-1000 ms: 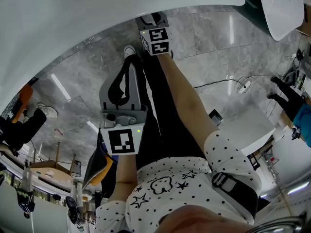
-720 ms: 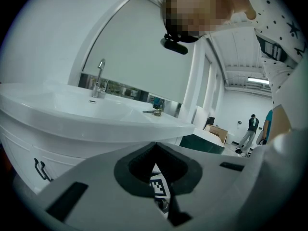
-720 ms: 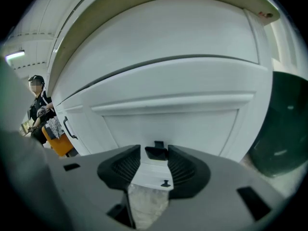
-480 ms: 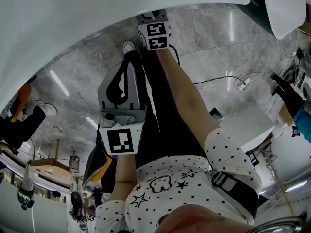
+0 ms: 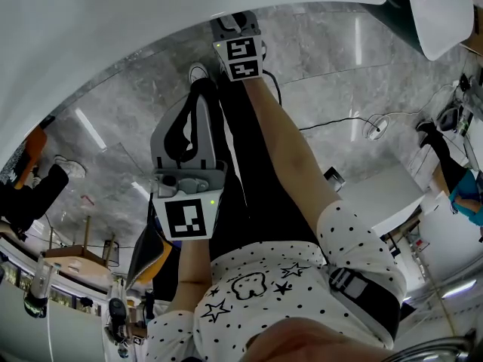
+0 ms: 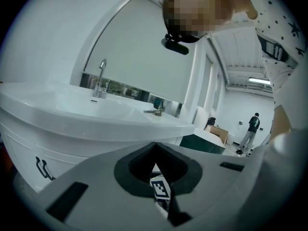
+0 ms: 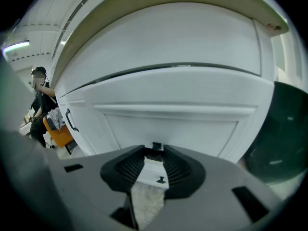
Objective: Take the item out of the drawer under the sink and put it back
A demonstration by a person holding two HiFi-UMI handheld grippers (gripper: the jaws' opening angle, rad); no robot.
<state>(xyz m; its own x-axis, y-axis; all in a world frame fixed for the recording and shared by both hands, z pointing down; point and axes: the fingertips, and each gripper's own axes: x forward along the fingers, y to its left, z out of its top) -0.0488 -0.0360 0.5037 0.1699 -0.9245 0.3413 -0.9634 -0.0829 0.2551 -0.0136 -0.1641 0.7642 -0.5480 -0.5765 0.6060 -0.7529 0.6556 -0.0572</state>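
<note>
The white drawer front (image 7: 168,124) under the sink fills the right gripper view, with a small black handle (image 7: 156,147) at its lower edge. My right gripper (image 7: 155,149) has that handle between its fingertips; its jaws have just been closing, and a thin gap still shows beside the handle. In the head view the right gripper (image 5: 237,29) reaches under the white vanity edge (image 5: 113,51). My left gripper (image 5: 201,85) hangs lower, beside the person's leg, shut and empty. The left gripper (image 6: 155,144) looks at the sink (image 6: 86,107) from the side. The drawer's inside is hidden.
A faucet (image 6: 101,78) stands on the basin. A second black handle (image 7: 70,121) sits on the cabinet's left door. A dark green thing (image 7: 284,138) stands to the right of the vanity. A cable (image 5: 355,127) lies on the grey marble floor. People stand in the background (image 6: 251,129).
Both grippers keep their places. Only the people at the edges of the head view have shifted a little.
</note>
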